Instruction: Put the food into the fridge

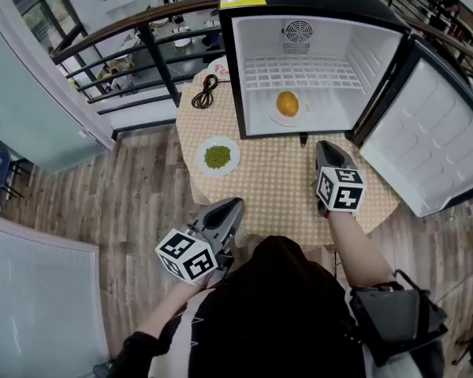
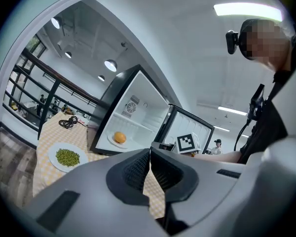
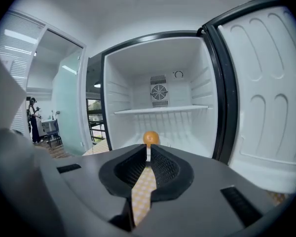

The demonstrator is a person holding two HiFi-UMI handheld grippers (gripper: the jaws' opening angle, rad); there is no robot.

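Left gripper and right gripper: jaws pressed together, empty. Orange inside open fridge; peas plate on table.

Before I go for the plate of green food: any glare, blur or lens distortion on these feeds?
Head view: even light, sharp, railing bowed by the lens. Left gripper view: heavy fisheye, black corners, ceiling light blown out, green food clear. Right gripper view: fridge interior bright, orange crisp, right tool soft up close.
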